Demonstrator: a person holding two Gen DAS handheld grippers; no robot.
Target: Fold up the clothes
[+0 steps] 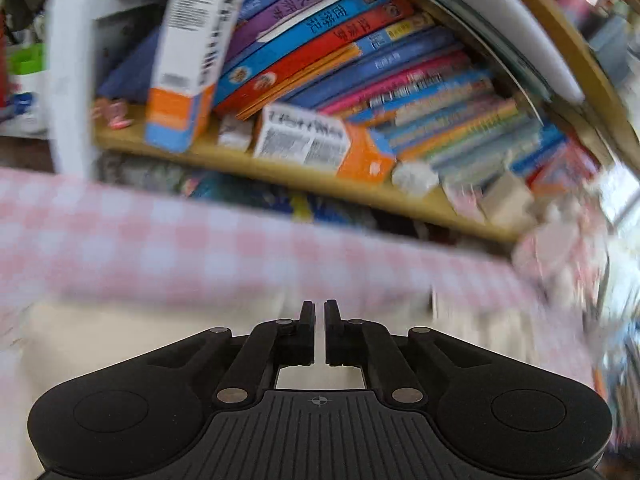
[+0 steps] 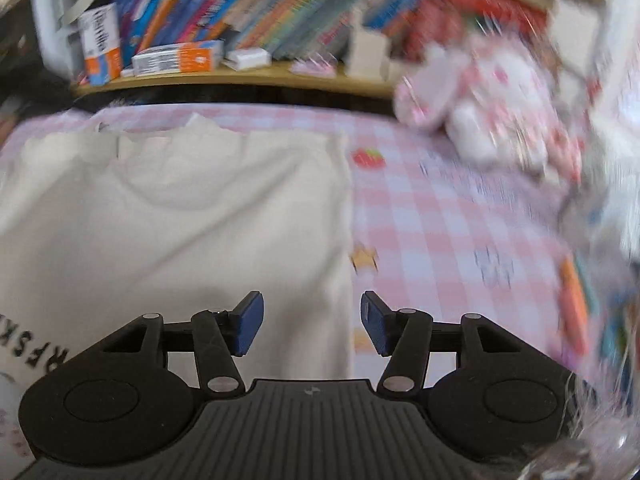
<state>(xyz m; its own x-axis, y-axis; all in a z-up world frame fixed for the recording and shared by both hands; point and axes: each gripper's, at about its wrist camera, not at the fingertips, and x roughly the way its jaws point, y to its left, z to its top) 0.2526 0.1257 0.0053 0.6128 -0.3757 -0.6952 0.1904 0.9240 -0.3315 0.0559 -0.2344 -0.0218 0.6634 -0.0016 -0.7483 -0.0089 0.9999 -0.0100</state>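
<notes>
Matt cream cloth is seen in the shirt, glossy paper in the books, wood in the shelf, matt black plastic in the tongs.

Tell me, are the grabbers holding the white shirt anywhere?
No. The right gripper is open above the white shirt's edge; the left gripper is nearly shut with nothing visible between its fingers.

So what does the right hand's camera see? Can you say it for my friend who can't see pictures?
The right gripper is open, its blue-padded fingers above the right edge of a cream garment lying flat on a pink checked cloth. Behind is a wooden shelf of colourful books, with a blurry pink-and-white soft toy at right.
</notes>
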